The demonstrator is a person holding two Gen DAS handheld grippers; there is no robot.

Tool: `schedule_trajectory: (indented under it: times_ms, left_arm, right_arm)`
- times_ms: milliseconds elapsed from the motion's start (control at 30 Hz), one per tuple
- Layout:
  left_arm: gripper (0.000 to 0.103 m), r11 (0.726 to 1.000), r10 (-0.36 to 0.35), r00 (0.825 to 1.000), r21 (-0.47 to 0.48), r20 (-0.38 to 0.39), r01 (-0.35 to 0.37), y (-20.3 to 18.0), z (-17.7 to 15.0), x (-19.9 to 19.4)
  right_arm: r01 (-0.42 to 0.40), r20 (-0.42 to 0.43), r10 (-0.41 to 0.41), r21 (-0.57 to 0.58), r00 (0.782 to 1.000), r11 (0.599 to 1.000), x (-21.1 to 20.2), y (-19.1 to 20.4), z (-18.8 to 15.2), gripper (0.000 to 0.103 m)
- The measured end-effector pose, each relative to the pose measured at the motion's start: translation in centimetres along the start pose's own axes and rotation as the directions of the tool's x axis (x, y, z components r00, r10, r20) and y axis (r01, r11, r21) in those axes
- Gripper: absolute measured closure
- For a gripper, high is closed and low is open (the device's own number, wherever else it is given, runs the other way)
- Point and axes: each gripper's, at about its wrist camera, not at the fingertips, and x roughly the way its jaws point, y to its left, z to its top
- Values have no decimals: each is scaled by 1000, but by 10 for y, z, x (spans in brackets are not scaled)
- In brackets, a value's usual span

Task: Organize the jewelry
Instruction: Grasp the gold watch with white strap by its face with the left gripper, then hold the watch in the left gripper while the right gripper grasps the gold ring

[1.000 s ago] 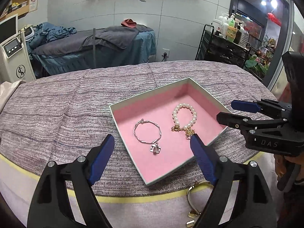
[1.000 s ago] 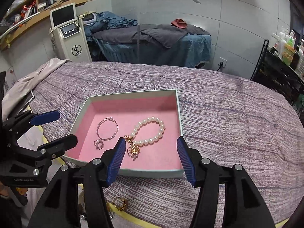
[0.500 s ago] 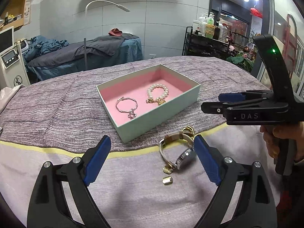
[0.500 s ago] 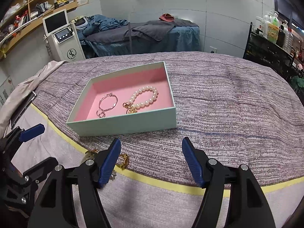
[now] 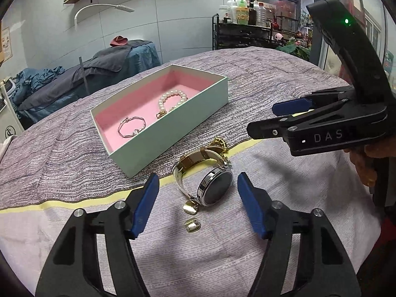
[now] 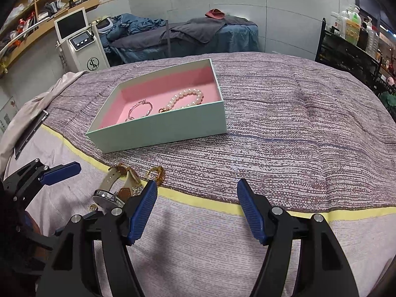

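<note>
1. A purple woven bedspread point(image 6: 284, 113) covers the bed, a treatment couch point(image 6: 188, 37) behind.
2. Both tools, left tool point(image 5: 195, 205) and right tool point(image 6: 196, 208), hang released.
3. The watch point(image 5: 210, 180) lies outside the mint box point(image 5: 173, 133).

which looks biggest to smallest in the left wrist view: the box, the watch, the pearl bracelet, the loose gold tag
1. box, clearly largest.
2. watch, though it lies nearer the camera than the box contents, which inflates it.
3. pearl bracelet, farther off inside the box, so its true size against the watch is unsure.
4. loose gold tag, smallest.
</note>
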Motion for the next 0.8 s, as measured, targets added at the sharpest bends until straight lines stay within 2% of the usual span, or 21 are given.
schedule_trajectory:
  times_ms: [133, 300, 433, 533, 700, 800]
  left_arm:
    - [47, 996, -32, 999, 81, -26, 34, -7, 3, 12]
    - [74, 987, -57, 996, 149, -69, 67, -14, 2, 24]
    - [87, 985, -57, 996, 161, -71, 68, -18, 0, 25]
    - [91, 986, -64, 995, 147, -71, 74, -18, -2, 24]
    - [92, 990, -51, 997, 125, -64, 59, -15, -3, 21]
    - [92, 994, -53, 997, 93, -60, 58, -9, -3, 20]
  right_arm:
    - [-1, -2, 1, -3, 1000, 1000, -1, 0, -3, 38]
    - [-5, -5, 5, -18, 1000, 1000, 1, 1, -1, 38]
    - [4, -17, -5, -60, 1000, 998, 8, 5, 2, 38]
    - [6, -23, -9, -109, 1000, 994, 13, 14, 4, 38]
    - [12, -44, -21, -193, 999, 981, 23, 27, 8, 55]
    - [19, -77, -40, -251, 996, 968, 31, 34, 8, 60]
